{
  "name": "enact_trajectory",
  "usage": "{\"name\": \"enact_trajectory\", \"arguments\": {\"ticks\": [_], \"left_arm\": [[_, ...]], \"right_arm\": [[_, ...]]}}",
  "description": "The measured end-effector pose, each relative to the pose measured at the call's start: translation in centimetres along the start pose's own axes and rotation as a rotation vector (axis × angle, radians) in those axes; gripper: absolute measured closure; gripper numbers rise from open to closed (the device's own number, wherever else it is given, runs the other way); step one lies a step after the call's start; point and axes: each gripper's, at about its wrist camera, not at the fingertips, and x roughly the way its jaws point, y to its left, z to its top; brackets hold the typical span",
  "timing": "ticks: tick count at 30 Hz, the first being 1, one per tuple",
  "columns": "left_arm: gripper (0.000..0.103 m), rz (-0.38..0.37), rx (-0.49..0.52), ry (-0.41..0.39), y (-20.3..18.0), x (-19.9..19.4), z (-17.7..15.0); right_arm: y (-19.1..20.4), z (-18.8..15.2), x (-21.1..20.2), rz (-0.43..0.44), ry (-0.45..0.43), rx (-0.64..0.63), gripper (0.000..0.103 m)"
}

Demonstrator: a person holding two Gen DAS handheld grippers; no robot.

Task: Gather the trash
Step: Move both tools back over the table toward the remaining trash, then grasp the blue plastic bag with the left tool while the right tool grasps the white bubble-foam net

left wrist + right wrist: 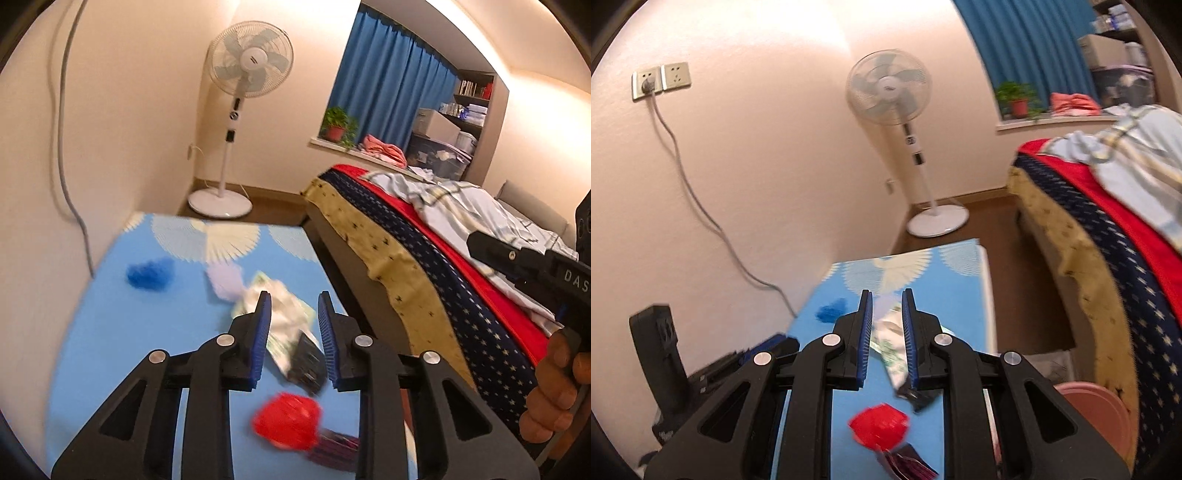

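Trash lies scattered on a light blue patterned mat [129, 350]: a blue crumpled ball [149, 275], a lavender scrap [225, 282], a white and green wrapper [288, 314], a small black packet [308, 365], a red crumpled ball [288, 421] and a dark red wrapper [336, 450]. My left gripper [294, 295] hovers above the wrapper and the black packet, open, with nothing between its pads. My right gripper [886, 292] hangs over the same white and green wrapper [892, 350], jaws narrowly apart and empty. The red ball [881, 424] lies below it.
A bed [424, 258] with layered covers runs along the right of the mat. A pink round tub [1097, 406] sits low between the mat and the bed. A white standing fan [251, 62] is in the far corner. A grey cable [683, 177] hangs down the left wall. A hand [554, 384] shows at the right edge.
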Motion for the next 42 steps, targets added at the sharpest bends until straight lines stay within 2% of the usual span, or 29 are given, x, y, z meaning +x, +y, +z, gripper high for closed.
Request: {"name": "enact_trajectory", "arguments": {"ticks": [7,11,16,26,35,37,39,42], "left_arm": [[0.077,0.056,0.07,-0.024,4.9,3.0,4.0],[0.077,0.088,0.004,-0.016,9.2,5.9,4.0],[0.077,0.137,-0.028,0.019,13.1,9.6,2.9],[0.077,0.186,-0.105,0.059,18.4,13.3,1.7],[0.077,0.204,-0.133,0.092,19.9,16.6,1.5],[0.075,0.209,-0.138,0.107,20.1,17.5,1.5],[0.06,0.216,-0.146,0.126,20.3,18.4,1.3],[0.054,0.235,-0.142,0.154,20.4,19.4,1.0]], "right_arm": [[3.0,1.8,6.8,0.031,0.061,-0.061,0.086],[4.1,0.9,11.6,0.036,0.122,-0.075,0.086],[4.5,-0.9,17.9,0.025,0.206,-0.033,0.086],[5.9,-3.4,27.3,-0.069,0.284,-0.069,0.084],[4.6,-5.5,33.2,-0.195,0.405,-0.055,0.084],[4.7,-5.9,34.1,-0.215,0.426,-0.07,0.073],[4.7,-6.2,34.9,-0.236,0.443,-0.085,0.065],[4.7,-6.6,35.8,-0.257,0.467,-0.089,0.064]]}}
